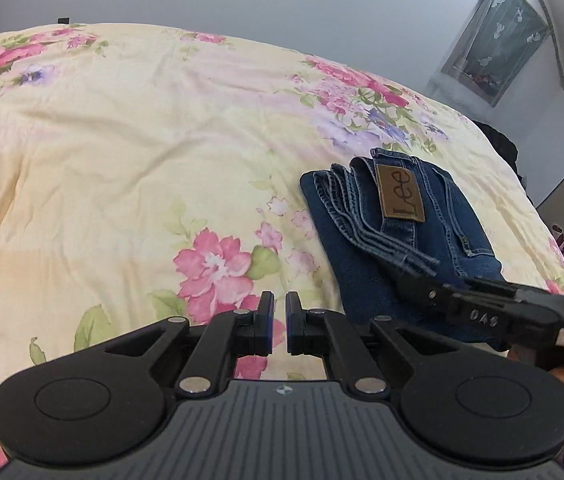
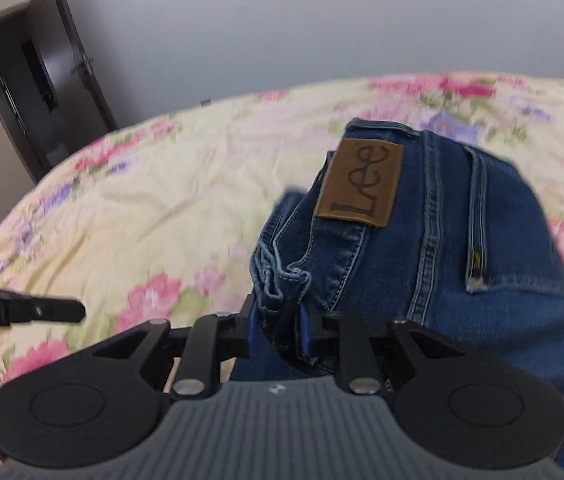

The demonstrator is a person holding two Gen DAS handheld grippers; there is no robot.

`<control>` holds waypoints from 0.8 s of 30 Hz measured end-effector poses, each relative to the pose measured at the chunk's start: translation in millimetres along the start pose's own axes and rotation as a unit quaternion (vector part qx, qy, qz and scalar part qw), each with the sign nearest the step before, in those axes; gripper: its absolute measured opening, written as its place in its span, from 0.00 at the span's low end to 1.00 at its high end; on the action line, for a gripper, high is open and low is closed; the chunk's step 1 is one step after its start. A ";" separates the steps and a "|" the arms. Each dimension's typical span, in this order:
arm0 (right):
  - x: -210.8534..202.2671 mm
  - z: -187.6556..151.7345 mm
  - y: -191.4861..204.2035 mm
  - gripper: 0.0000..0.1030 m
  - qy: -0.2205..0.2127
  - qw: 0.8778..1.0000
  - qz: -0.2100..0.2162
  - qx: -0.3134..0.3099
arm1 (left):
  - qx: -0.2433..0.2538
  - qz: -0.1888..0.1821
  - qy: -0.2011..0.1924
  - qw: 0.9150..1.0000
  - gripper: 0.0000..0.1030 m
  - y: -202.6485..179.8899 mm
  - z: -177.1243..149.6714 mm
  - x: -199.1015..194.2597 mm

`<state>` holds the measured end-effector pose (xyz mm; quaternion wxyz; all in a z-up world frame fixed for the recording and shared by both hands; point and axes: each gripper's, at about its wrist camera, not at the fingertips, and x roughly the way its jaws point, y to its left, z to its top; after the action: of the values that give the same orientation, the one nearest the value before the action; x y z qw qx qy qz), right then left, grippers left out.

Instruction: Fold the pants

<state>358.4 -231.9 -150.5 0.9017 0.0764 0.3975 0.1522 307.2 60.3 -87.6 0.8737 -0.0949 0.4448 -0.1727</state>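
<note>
Blue jeans (image 1: 398,236) with a brown Lee patch (image 1: 400,194) lie folded into a compact stack on the floral bed cover (image 1: 121,160). My left gripper (image 1: 279,320) hovers over the cover to the left of the jeans, its jaws nearly together with nothing between them. My right gripper (image 2: 277,320) is shut on the hem edges of the jeans (image 2: 422,248) at the near left side of the stack. It also shows in the left wrist view (image 1: 414,280), reaching in from the right over the jeans.
The yellow floral cover spreads wide to the left and behind the jeans. A grey wall stands behind the bed. A dark doorway (image 2: 33,80) is at the left in the right wrist view. A curtained window (image 1: 498,36) and dark clothing (image 1: 502,144) lie beyond the bed's right edge.
</note>
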 end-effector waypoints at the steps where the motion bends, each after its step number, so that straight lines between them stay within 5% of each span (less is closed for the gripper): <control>1: 5.1 -4.6 1.0 0.16 0.006 1.000 -0.004 -0.009 | -0.002 -0.004 0.002 1.000 0.04 2.1 -1.0 1.1; 6: 10.2 1.5 -7.0 0.17 0.034 0.999 0.003 -0.002 | -0.010 -0.031 0.005 0.999 0.06 -0.9 3.5 9.6; 8: 6.1 8.0 -6.5 0.32 0.047 0.998 0.025 0.018 | -0.014 -0.043 0.000 0.999 0.15 -5.7 8.0 11.8; 12: -14.3 22.0 2.7 0.40 0.050 0.998 0.035 0.002 | -0.015 -0.070 -0.010 0.997 0.16 -24.2 20.6 13.7; 19: -48.2 51.6 -34.1 0.49 0.000 0.995 -0.076 -0.063 | -0.028 -0.132 -0.045 0.990 0.37 -62.5 55.9 46.5; 24: -52.6 56.6 -103.9 0.50 -0.008 0.993 -0.119 -0.023 | -0.059 -0.158 -0.038 0.985 0.55 -72.4 77.4 100.8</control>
<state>388.9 -348.4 -102.8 0.9182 0.0093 0.3925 0.0520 409.0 -44.5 -94.1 0.8444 -0.2219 0.4002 -0.2786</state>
